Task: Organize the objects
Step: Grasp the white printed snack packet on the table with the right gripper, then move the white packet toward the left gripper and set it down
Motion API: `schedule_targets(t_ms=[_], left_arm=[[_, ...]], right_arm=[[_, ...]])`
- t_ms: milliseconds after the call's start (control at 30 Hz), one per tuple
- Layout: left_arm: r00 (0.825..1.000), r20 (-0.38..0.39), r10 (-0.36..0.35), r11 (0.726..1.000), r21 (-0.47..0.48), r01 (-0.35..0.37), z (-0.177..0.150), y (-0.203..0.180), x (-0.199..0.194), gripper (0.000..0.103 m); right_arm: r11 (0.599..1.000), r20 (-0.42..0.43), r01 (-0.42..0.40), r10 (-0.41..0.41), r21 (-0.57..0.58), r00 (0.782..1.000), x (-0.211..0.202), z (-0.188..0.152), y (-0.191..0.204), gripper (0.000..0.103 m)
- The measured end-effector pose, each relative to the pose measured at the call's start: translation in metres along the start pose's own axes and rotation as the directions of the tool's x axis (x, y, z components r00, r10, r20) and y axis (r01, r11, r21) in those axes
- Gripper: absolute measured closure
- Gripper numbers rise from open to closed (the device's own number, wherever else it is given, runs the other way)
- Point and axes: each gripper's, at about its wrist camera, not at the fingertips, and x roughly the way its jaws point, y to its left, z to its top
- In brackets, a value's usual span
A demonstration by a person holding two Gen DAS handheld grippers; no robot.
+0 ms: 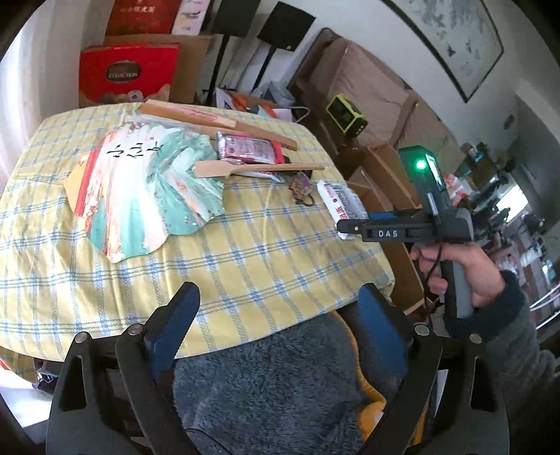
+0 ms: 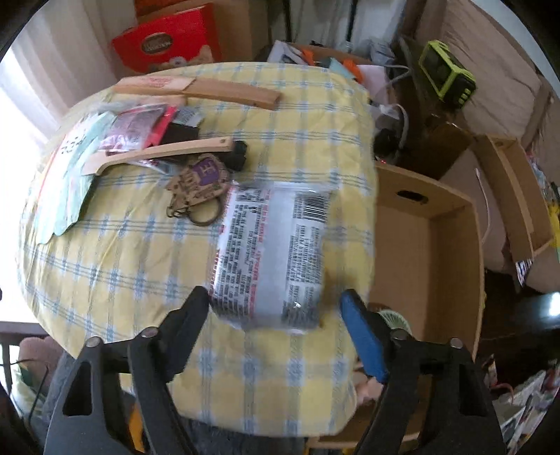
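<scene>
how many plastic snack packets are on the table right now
2. A white printed packet lies near the table's right edge, just ahead of the right hand-held gripper. A red and silver packet lies farther back, partly under the wooden stick. Others may be hidden beneath the clutter.

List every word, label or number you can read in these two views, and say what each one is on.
"COLLECTION": dark oval label on the red box behind the table.
"DAS": side of the right gripper.
Brush-written Chinese characters on the paper fan: visible, not reliably readable.
Dense print and barcode on the white packet: blurred.
Gold characters on the dark red box: too small.
</scene>
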Motion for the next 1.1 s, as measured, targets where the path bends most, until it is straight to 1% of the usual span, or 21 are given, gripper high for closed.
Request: schedule_targets(t_ms=[33,100,133,167,200,267,300,400,433,467,500,533,600,633,700,733,767,900,1000,1067,1100], left_arm=[[1.0,0.0,-0.002,1.0,-0.008,0.002,0.0,0.002,0.001,0.012],[1.0,0.0,-0.002,1.0,-0.019,0.002,0.001,0.004,0.002,0.012],[1.0,-0.002,-0.002,1.0,-0.024,0.002,0.001,0.005,0.003,0.012],[1.0,-0.003,-0.002,1.0,-0.029,0.002,0.001,0.005,0.004,0.012],[1.0,-0.005,-0.003,0.999,-0.033,0.003,0.001,0.004,0.004,0.012],[1.0,-0.011,-0.002,0.999,-0.033,0.002,0.001,0.003,0.006,0.012],[1.0,-0.014,0.0,0.999,-0.034,-0.001,0.001,0.003,0.007,0.012],[0.999,-0.029,0.035,0.998,-0.058,-0.037,0.0,0.005,0.01,0.012],[0.998,-0.031,0.06,0.995,-0.083,-0.062,0.002,0.009,0.01,0.012],[0.996,-0.028,0.079,0.991,-0.106,-0.082,0.002,0.013,0.009,0.012],[0.995,-0.024,0.097,0.986,-0.131,-0.099,0.003,0.016,0.008,0.012],[0.994,-0.021,0.11,0.98,-0.162,-0.112,0.004,0.022,0.006,0.012],[0.993,-0.016,0.115,0.972,-0.203,-0.116,0.005,0.029,0.002,0.012],[0.993,-0.014,0.117,0.969,-0.216,-0.118,0.005,0.032,0.001,0.012],[0.992,-0.012,0.125,0.967,-0.222,-0.125,0.006,0.034,0.0,0.012],[0.991,-0.011,0.13,0.968,-0.217,-0.13,0.006,0.034,0.001,0.012],[0.991,-0.009,0.132,0.968,-0.213,-0.131,0.006,0.033,0.002,0.012],[0.989,0.01,0.145,0.972,-0.191,-0.14,0.007,0.025,0.004,0.012],[0.989,0.007,0.15,0.974,-0.173,-0.147,0.009,0.022,0.01,0.012],[0.989,0.002,0.147,0.975,-0.17,-0.145,0.008,0.022,0.012,0.012],[0.989,-0.002,0.147,0.975,-0.169,-0.145,0.008,0.022,0.013,0.012]], right_arm=[[1.0,0.009,-0.003,0.004,-0.024,1.0,0.0,-0.001,0.005,0.041],[0.998,0.029,0.015,-0.013,-0.069,0.999,-0.001,-0.003,0.014,0.045],[0.995,0.033,0.02,-0.017,-0.096,0.999,-0.003,-0.005,0.019,0.049],[0.994,0.031,0.016,-0.012,-0.11,0.999,-0.004,-0.007,0.022,0.05],[0.993,0.028,0.002,0.001,-0.12,1.0,-0.006,-0.01,0.026,0.05],[0.989,0.02,-0.054,0.057,-0.138,0.998,-0.011,-0.017,0.034,0.051],[0.987,0.02,-0.077,0.08,-0.142,0.997,-0.013,-0.02,0.039,0.051],[0.974,0.01,-0.167,0.171,-0.156,0.985,-0.022,-0.029,0.056,0.045],[0.963,0.008,-0.21,0.214,-0.169,0.977,-0.027,-0.032,0.062,0.039],[0.957,0.006,-0.23,0.235,-0.178,0.972,-0.031,-0.034,0.067,0.036],[0.949,0.012,-0.247,0.254,-0.194,0.967,-0.038,-0.036,0.071,0.036],[0.947,0.024,-0.248,0.258,-0.202,0.966,-0.045,-0.037,0.072,0.036],[0.948,0.049,-0.246,0.26,-0.2,0.964,-0.059,-0.039,0.07,0.036],[0.953,0.078,-0.234,0.252,-0.194,0.964,-0.069,-0.039,0.064,0.036],[0.961,0.11,-0.21,0.232,-0.18,0.967,-0.078,-0.04,0.054,0.056],[0.967,0.113,-0.191,0.212,-0.167,0.971,-0.079,-0.04,0.047,0.077],[0.969,0.106,-0.188,0.206,-0.159,0.973,-0.078,-0.04,0.042,0.09],[0.98,0.064,-0.164,0.172,-0.11,0.983,-0.057,-0.042,0.027,0.092],[0.984,0.02,-0.142,0.145,-0.105,0.989,-0.035,-0.045,0.029,0.093],[0.98,0.0,-0.161,0.162,-0.115,0.987,-0.026,-0.049,0.036,0.093],[0.976,-0.005,-0.183,0.184,-0.121,0.983,-0.023,-0.05,0.041,0.093]])
